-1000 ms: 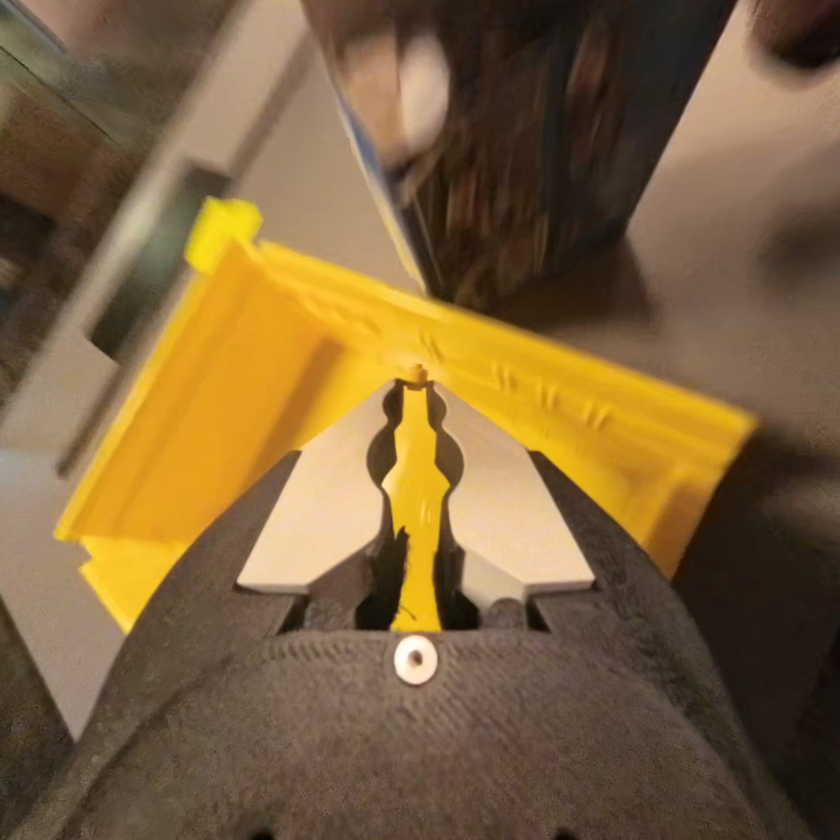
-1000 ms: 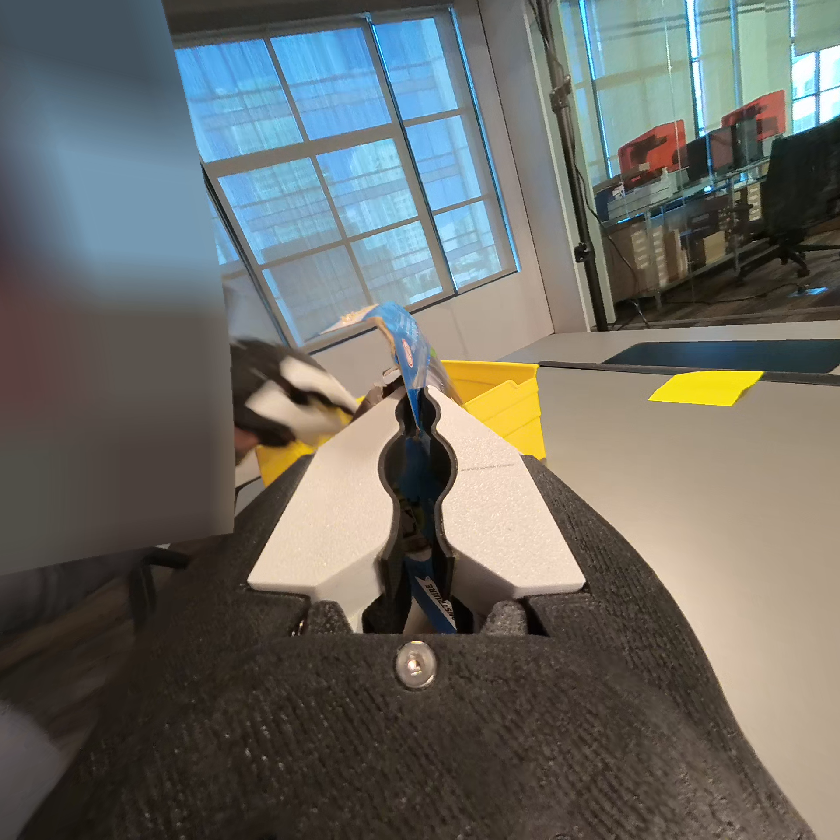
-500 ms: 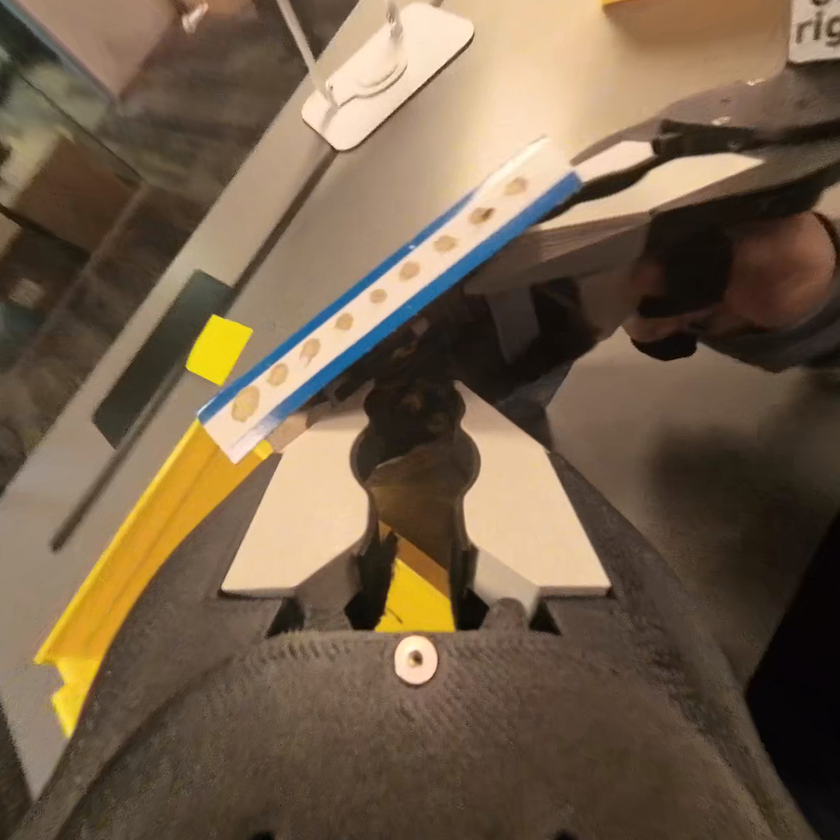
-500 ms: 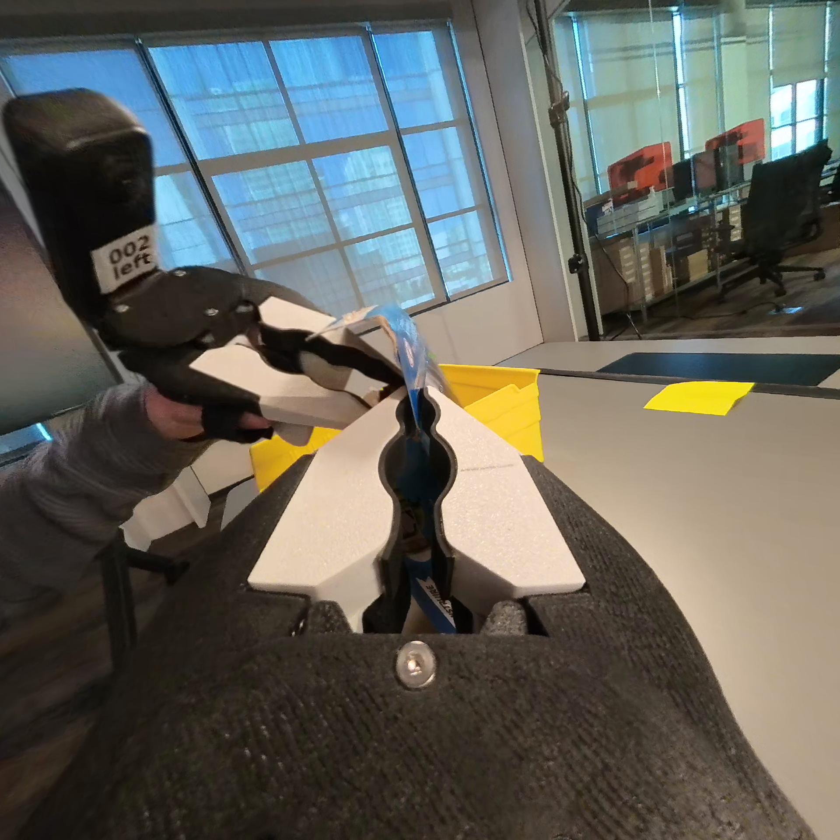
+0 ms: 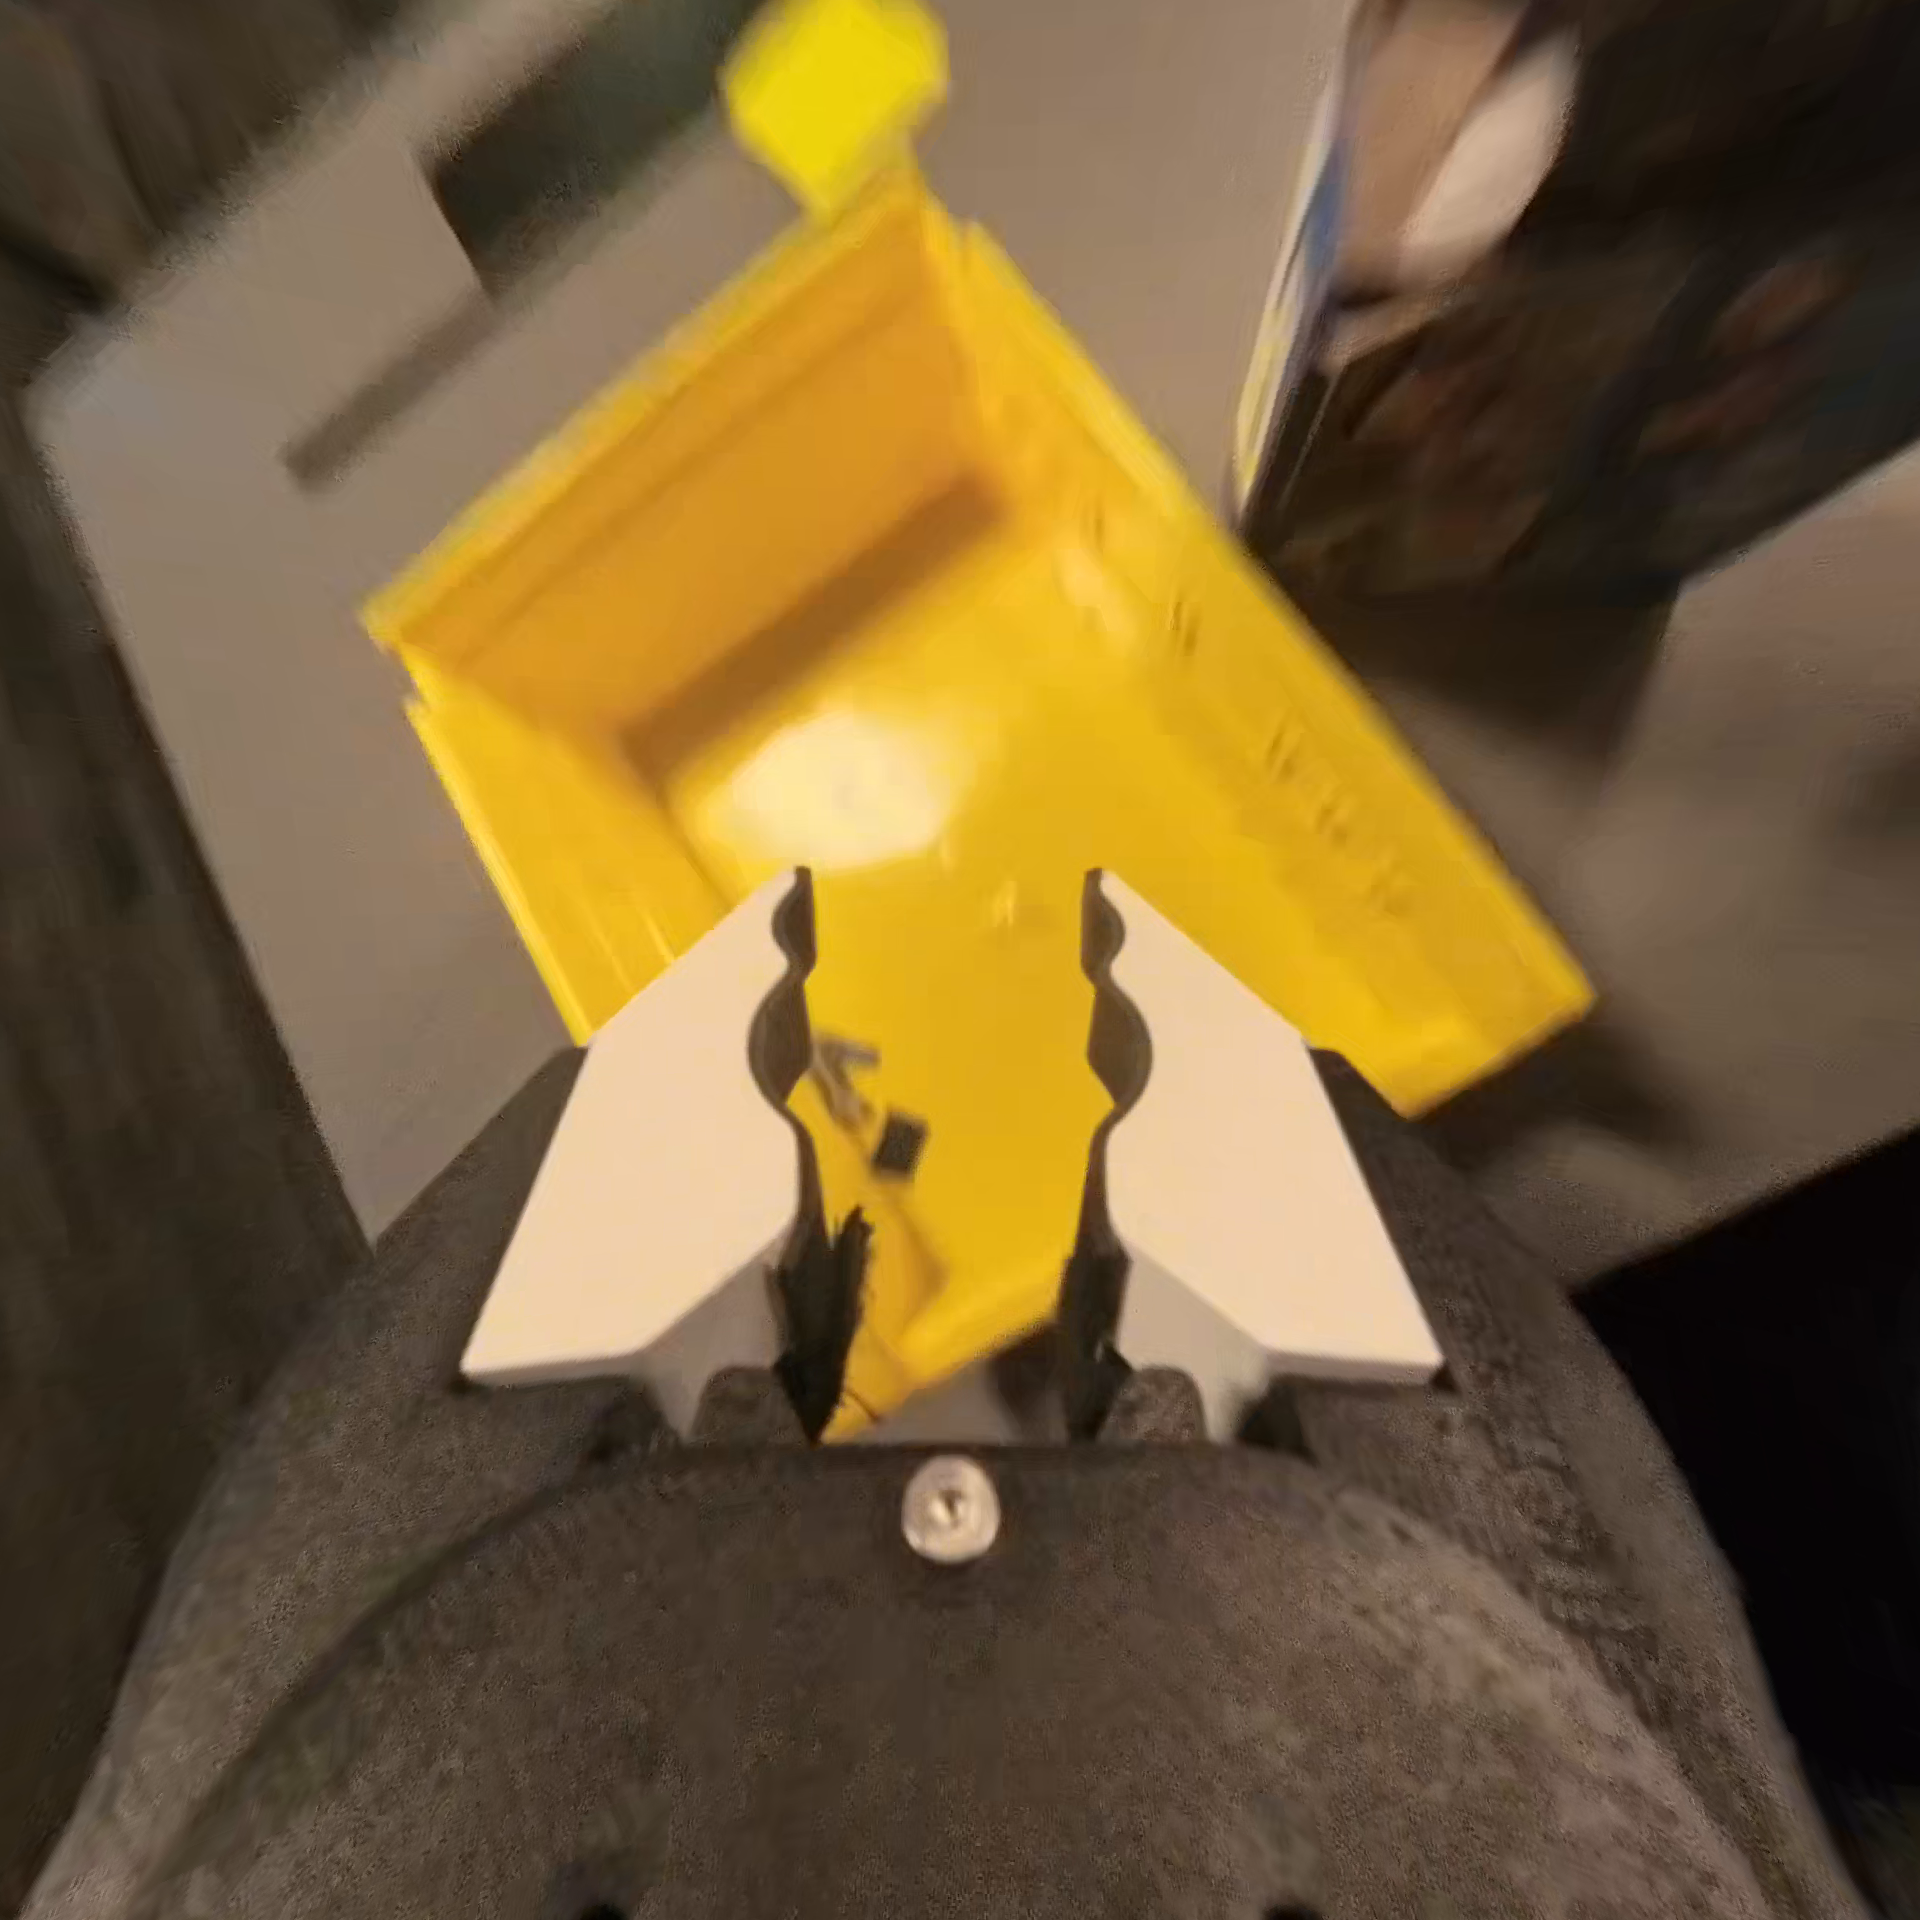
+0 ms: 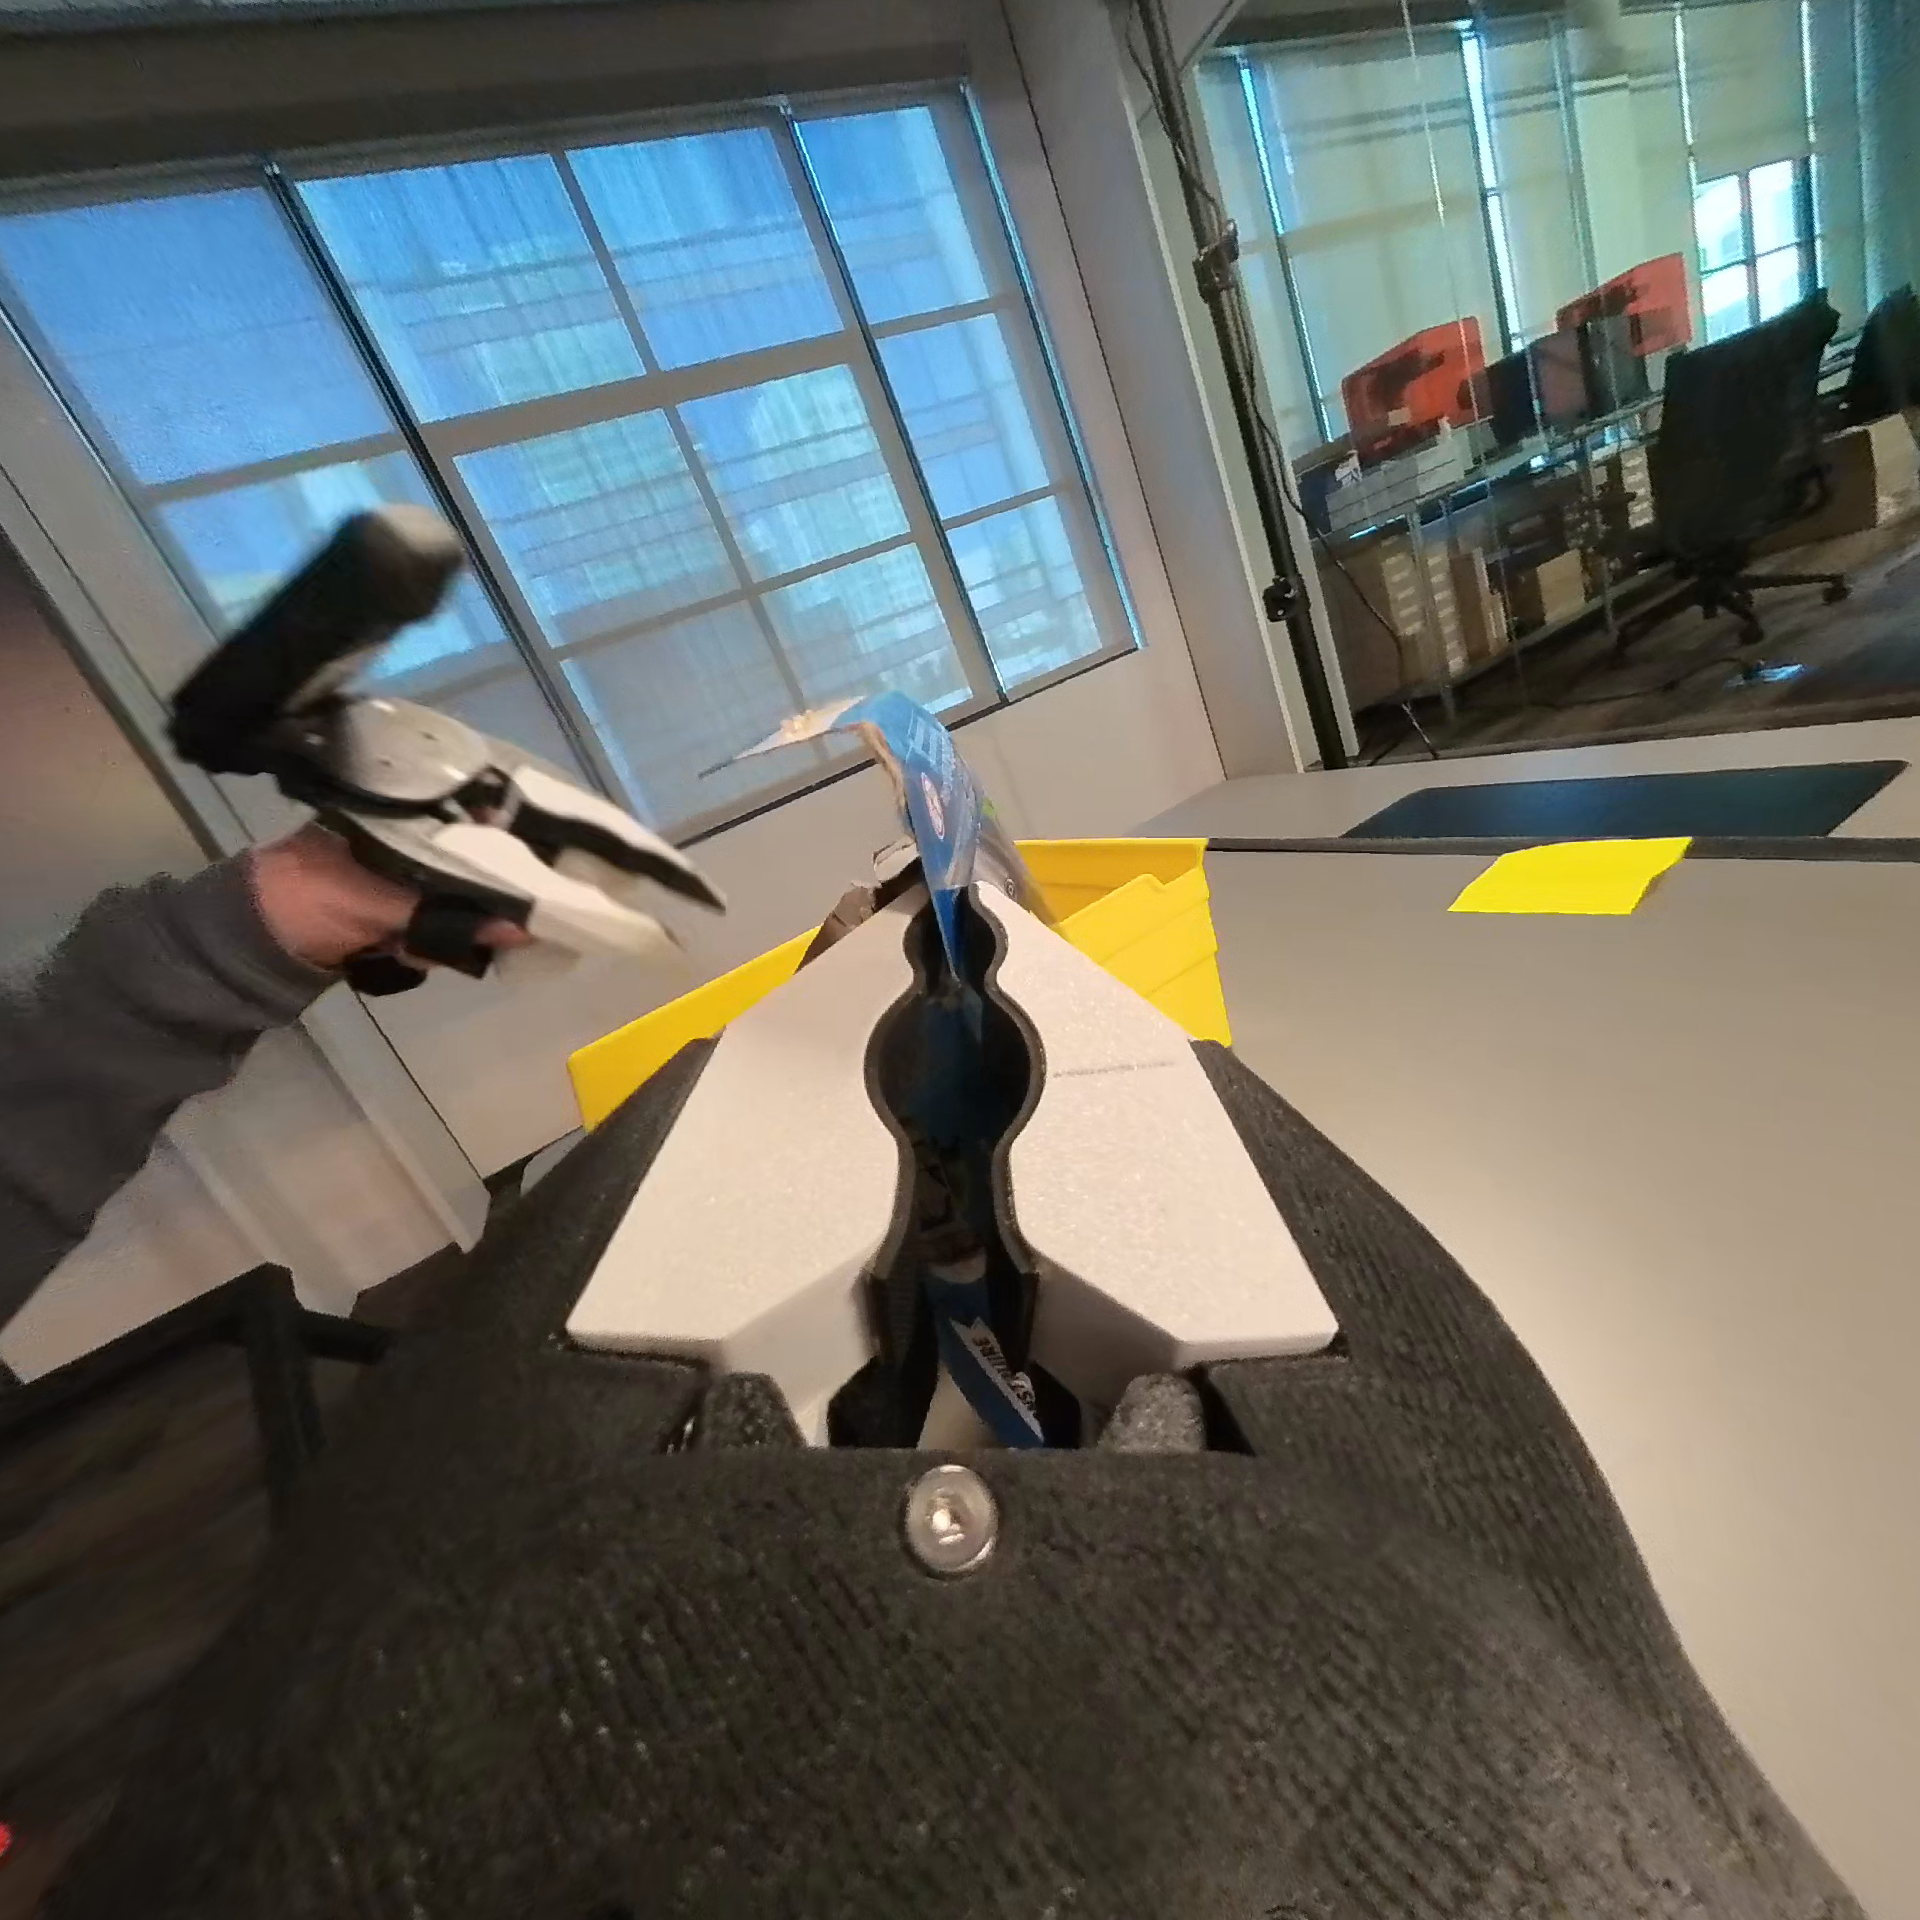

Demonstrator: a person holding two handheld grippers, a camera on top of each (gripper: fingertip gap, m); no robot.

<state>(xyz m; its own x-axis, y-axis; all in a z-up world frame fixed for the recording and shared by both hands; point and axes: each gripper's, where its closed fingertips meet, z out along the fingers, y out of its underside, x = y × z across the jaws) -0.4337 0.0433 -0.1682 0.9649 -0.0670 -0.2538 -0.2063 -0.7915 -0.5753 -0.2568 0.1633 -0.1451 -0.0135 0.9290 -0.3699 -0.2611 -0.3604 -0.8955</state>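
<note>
My left gripper (image 5: pixel 940 883) is open and empty, its fingers spread above the inside of a yellow plastic bin (image 5: pixel 831 520). The picture is motion-blurred. A few small dark bits (image 5: pixel 862 1091) lie on the bin's floor. A dark printed box with a blue edge (image 5: pixel 1507 364) stands just right of the bin. My right gripper (image 6: pixel 971 904) is shut on the blue cardboard wall of that box (image 6: pixel 940 800), whose top flap stands open. The left gripper (image 6: pixel 681 920) also shows in the right wrist view, held by a hand, left of the box.
The bin (image 6: pixel 1132 883) sits on a grey table (image 6: pixel 1558 1195). A yellow note (image 6: pixel 1558 873) lies on the table to the right, before a dark mat (image 6: pixel 1621 800). Windows, a stand pole and office chairs are behind. The note also shows in the left wrist view (image 5: pixel 831 94). One gripper's finger ends stand about 20 centimetres off the other's.
My left gripper has opened wide and swung away from the box's open flap to above the bin. My right gripper has stayed shut on the box's blue wall.
</note>
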